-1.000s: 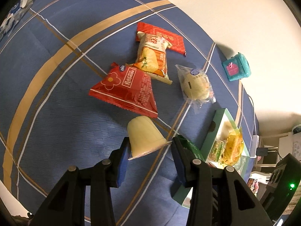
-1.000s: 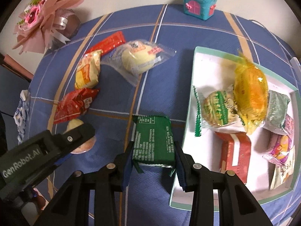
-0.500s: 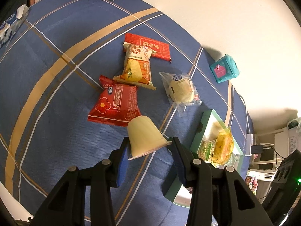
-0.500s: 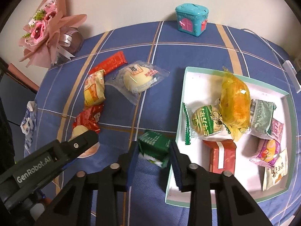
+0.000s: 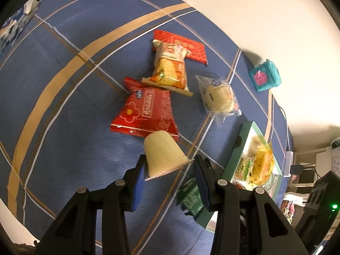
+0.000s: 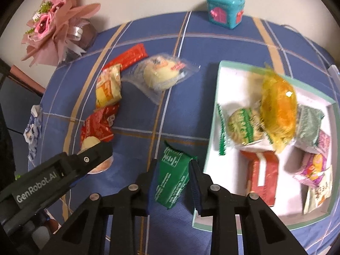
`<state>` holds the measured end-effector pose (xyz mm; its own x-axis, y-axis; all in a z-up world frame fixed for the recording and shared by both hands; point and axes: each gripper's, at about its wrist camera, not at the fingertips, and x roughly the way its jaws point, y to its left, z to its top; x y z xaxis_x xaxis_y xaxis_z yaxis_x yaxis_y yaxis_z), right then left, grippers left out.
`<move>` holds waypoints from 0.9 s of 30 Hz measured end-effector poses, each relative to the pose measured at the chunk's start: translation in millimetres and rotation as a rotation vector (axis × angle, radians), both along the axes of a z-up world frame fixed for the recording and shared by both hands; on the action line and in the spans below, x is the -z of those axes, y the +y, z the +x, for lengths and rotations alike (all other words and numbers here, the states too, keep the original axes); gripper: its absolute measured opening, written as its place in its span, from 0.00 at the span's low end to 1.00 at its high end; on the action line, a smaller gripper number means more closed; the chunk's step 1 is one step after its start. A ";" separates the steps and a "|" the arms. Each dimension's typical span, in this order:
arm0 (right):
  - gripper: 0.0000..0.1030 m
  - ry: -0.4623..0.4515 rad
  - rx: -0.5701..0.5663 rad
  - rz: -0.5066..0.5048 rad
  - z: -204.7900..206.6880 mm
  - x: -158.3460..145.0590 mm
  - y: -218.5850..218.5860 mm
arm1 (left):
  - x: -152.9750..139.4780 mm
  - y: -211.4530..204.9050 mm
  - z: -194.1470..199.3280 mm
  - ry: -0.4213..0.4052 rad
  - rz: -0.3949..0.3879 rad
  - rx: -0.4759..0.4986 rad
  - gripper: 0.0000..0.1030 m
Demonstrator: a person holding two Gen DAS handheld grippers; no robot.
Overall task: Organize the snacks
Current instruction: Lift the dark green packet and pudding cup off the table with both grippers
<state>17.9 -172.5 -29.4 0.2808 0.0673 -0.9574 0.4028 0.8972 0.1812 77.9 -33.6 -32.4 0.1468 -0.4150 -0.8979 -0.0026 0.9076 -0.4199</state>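
Observation:
My left gripper (image 5: 169, 163) is shut on a cream jelly cup (image 5: 163, 150) and holds it dome-up above the blue checked cloth. In the right wrist view my right gripper (image 6: 173, 165) is shut on a green snack packet (image 6: 172, 176), which is tilted on edge just left of the white tray (image 6: 233, 80). Inside the tray lie several wrapped snacks, among them a yellow-orange bundle (image 6: 278, 108). The tray's green wall (image 5: 235, 155) also shows in the left wrist view. On the cloth lie a red packet (image 5: 146, 112), a yellow-orange packet (image 5: 170, 70), a flat red packet (image 5: 187, 46) and a clear-wrapped bun (image 5: 218, 97).
A teal toy house (image 6: 225, 10) stands at the table's far edge by the wall. A pink flower bouquet (image 6: 55, 23) sits at the far left corner. A blue-and-white tissue pack (image 5: 12, 27) lies at the left edge. Furniture and cables stand beyond the right table edge.
The right jaws closed on the green packet, which lay flat on the cloth and now hangs tilted between them. The left gripper kept the jelly cup and rose slightly above the red packet.

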 end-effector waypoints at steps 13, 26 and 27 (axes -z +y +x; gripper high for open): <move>0.56 0.031 -0.027 0.029 8.1 18.1 18.9 | 0.8 5.1 1.0 0.014 -0.014 -0.023 0.44; 0.56 0.040 -0.021 0.020 10.6 19.5 18.9 | 2.4 12.4 1.8 0.028 -0.028 -0.047 0.44; 0.56 0.049 -0.030 0.011 11.9 21.8 22.0 | 2.9 12.5 2.0 0.030 -0.028 -0.048 0.44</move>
<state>29.8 -150.6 -51.2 0.2317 0.0859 -0.9690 0.3847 0.9068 0.1724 79.9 -21.1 -35.3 0.1402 -0.4335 -0.8902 -0.0586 0.8939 -0.4445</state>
